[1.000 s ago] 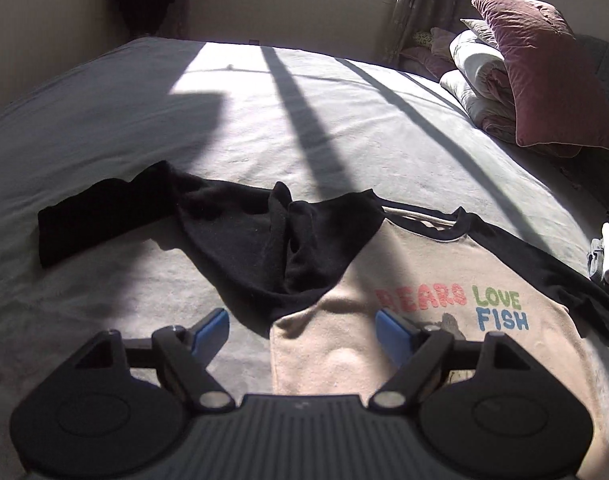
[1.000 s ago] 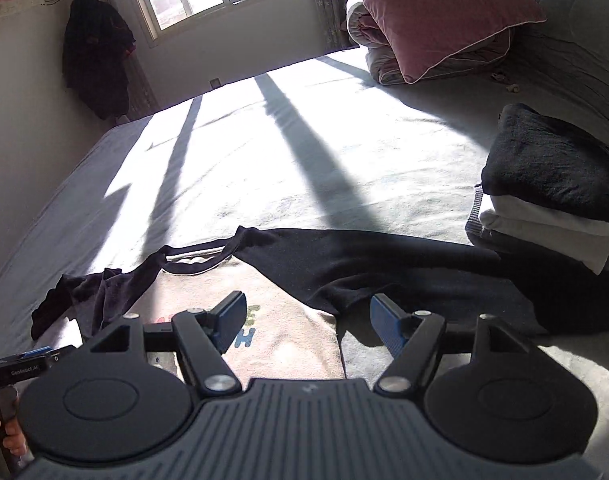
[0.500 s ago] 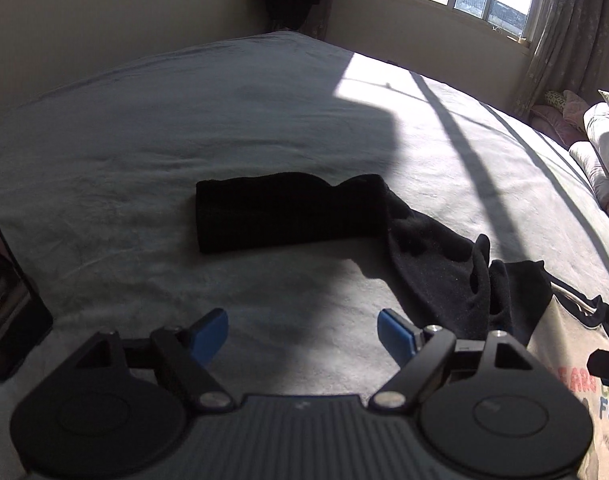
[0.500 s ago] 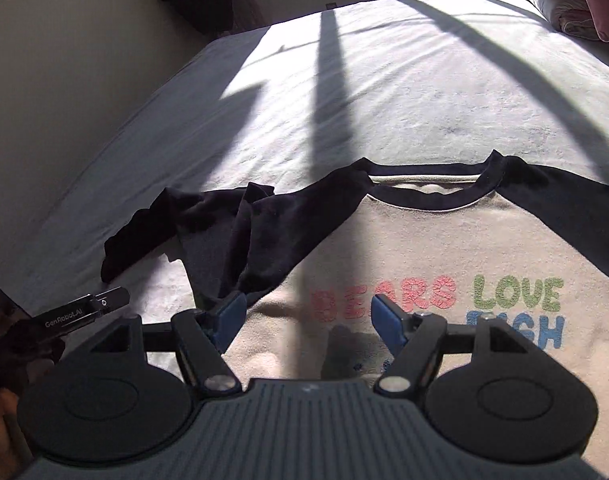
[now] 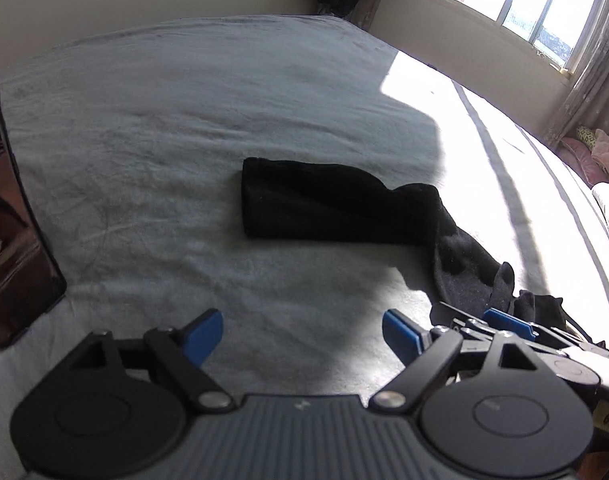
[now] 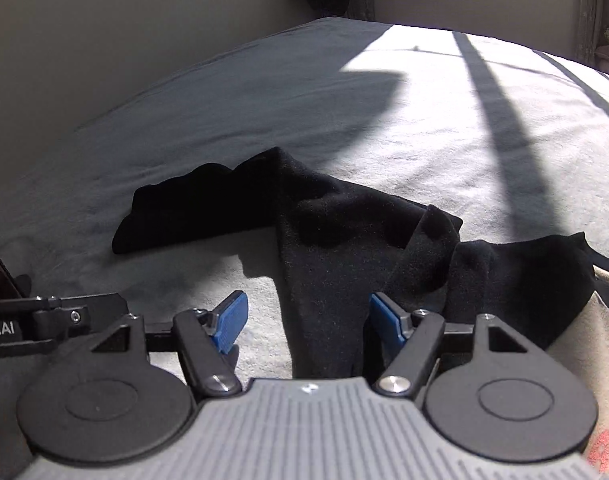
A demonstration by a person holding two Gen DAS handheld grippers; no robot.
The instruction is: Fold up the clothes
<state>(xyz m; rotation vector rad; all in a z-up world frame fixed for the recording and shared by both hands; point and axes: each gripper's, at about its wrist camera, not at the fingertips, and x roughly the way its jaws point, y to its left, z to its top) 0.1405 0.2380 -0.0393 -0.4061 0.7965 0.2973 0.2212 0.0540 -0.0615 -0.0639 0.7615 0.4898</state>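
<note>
The left gripper (image 5: 302,334) hovers low over the bed (image 5: 152,128), its blue pads spread wide apart with only grey bedcover between them. The shirt's black sleeve (image 5: 324,206) lies ahead of this gripper and slightly to its right, stretched flat on the bed with its cuff end pointing left. The sleeve bunches into folds further right, where it passes into sunlight. A dark upright panel (image 5: 12,216) stands at the far left of this gripper, at the bed's edge. The right gripper (image 5: 508,322) shows at the lower right of the left wrist view, just beside the left gripper.

The right gripper (image 6: 306,320) also has its pads set apart, gripping nothing. The bunched black sleeve (image 6: 328,264) lies directly between and ahead of its fingers; whether the pads touch the cloth cannot be told. The sleeve's cuff end extends ahead and to the left of this gripper. The shirt's beige body (image 6: 584,360) lies to the right of this gripper, with part of the pink lettering (image 6: 608,450) at the lower right edge.
</note>
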